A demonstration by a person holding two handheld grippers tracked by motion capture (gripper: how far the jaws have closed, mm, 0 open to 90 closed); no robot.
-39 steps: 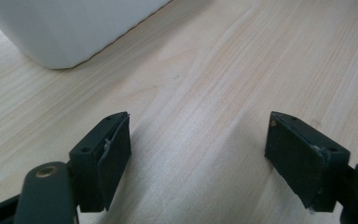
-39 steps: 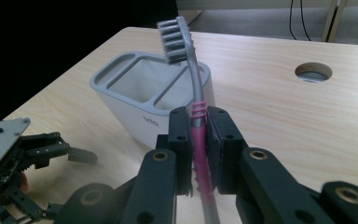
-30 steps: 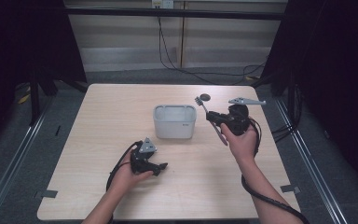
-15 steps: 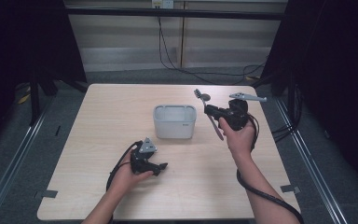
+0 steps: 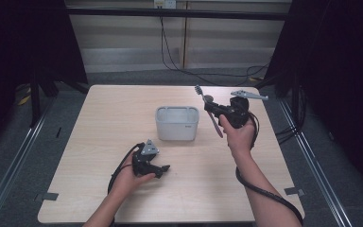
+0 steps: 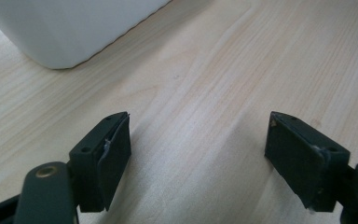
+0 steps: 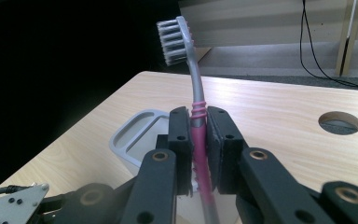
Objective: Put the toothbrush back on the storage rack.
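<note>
Currently mid-transfer, by the look of it: pickup done, placement not yet. Right tongs (image 7: 198, 149) clamped tight on the pink handle of a toothbrush (image 7: 192, 88), pads pressing both sides just under the ribbed grip; bristle head up and above the tongs, handle tail hanging below them. Held clear of the surface (image 5: 104, 118), off the right side of the white bin (image 5: 177, 124) as seen from the high view, tilted, head leaning away toward the far edge. From the right gripper view, bin rim just below and beyond the tongs, slightly to their left. Bin interior: appears empty from above, though the floor is only partly visible. Left tongs (image 6: 198, 158) spread wide, nothing between the pads, resting low over bare wood with a corner of the bin ahead and to their left. Remaining, as judged: bring brush over the bin opening, lower tail-first, release. Round hole in the surface visible off to the right of the right tongs.
</note>
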